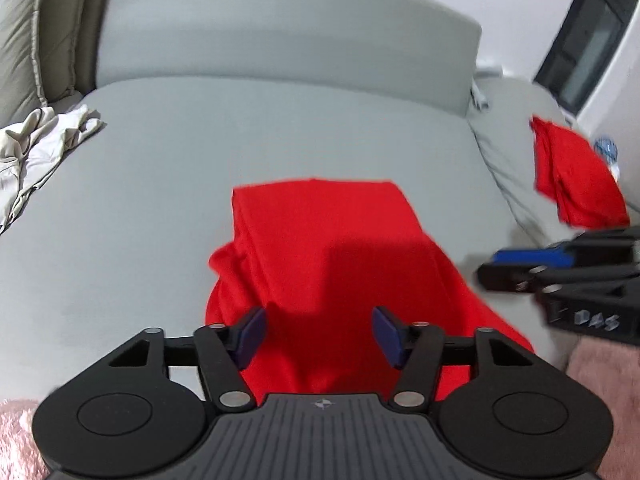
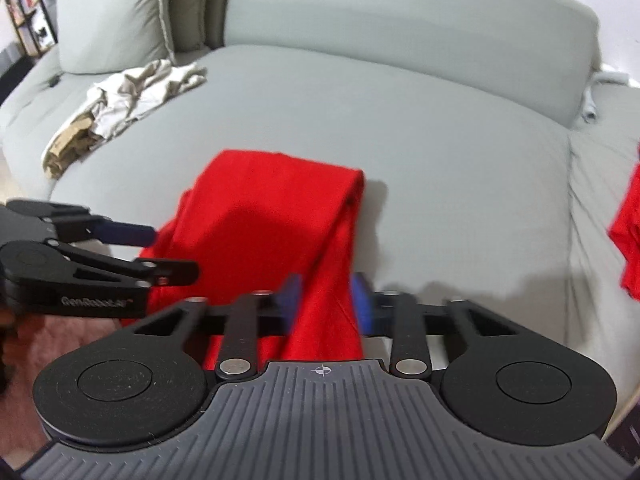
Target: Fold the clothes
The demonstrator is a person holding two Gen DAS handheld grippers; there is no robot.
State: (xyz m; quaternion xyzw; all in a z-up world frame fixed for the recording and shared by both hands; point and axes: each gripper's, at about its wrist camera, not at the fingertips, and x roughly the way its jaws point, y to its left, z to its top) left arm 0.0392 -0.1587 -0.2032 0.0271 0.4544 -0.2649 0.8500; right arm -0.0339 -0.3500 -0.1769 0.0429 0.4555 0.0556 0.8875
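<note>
**Red garment at front edge of sofa seat, right tool gripping it**

I see the red garment (image 1: 320,256), a smooth matte knit folded into a long strip, lying on the grey sofa seat (image 1: 168,184) with its near end draped over the front edge. Its far edge is straight and square; the left side bunches into soft folds.

My right gripper (image 2: 325,300) pinches a gathered fold of that cloth between its blue pads. My left gripper (image 1: 319,336) sits over the near end with its blue pads spread either side of the cloth, not pressing it.

A second red piece (image 1: 576,176) lies well apart on the right-hand cushion. A crumpled beige garment (image 2: 124,108) rests on the seat's left side. Between them the seat fabric lies bare and flat. Pink fluffy material (image 1: 604,364) borders the sofa front.
</note>
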